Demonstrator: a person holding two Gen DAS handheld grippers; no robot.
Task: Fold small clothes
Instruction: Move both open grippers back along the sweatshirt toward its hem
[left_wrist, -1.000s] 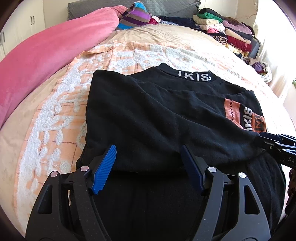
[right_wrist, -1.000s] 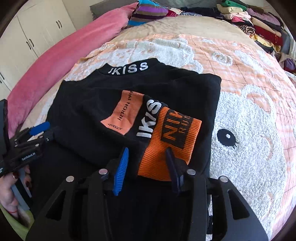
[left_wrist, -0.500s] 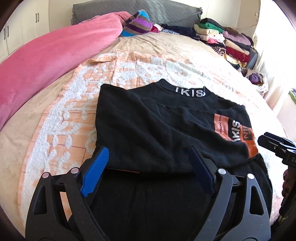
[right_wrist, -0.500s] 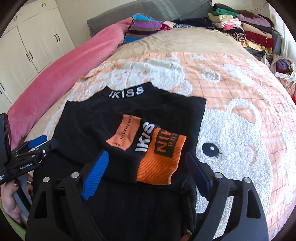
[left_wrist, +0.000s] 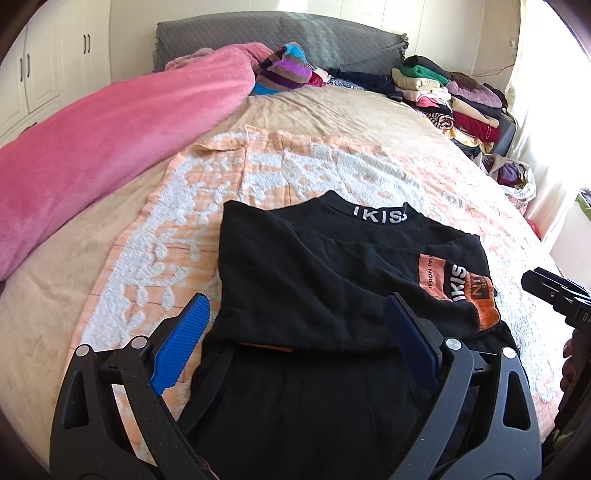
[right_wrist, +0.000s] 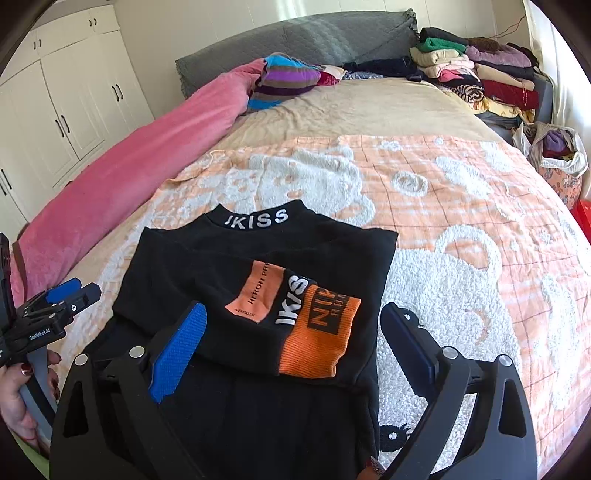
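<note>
I read the left gripper (left_wrist: 295, 343) as spread wide, its jaws having just been opening, nothing pinched, pads apart above the near left part of the black sweater (left_wrist: 332, 280). Sweater lies folded on the peach bear blanket (right_wrist: 461, 206), orange cuff (right_wrist: 317, 343) on top. Right gripper (right_wrist: 291, 350) likewise gapes, just opened, straddling the cuff untouched.

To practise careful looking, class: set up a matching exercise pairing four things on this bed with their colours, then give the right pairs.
Things:
1. sweater
2. cuff of the folded sleeve
3. rolled blanket
4. headboard

Colours:
A. pink
B. grey
C. black
D. orange

Pairs: 1-C, 2-D, 3-A, 4-B
</note>
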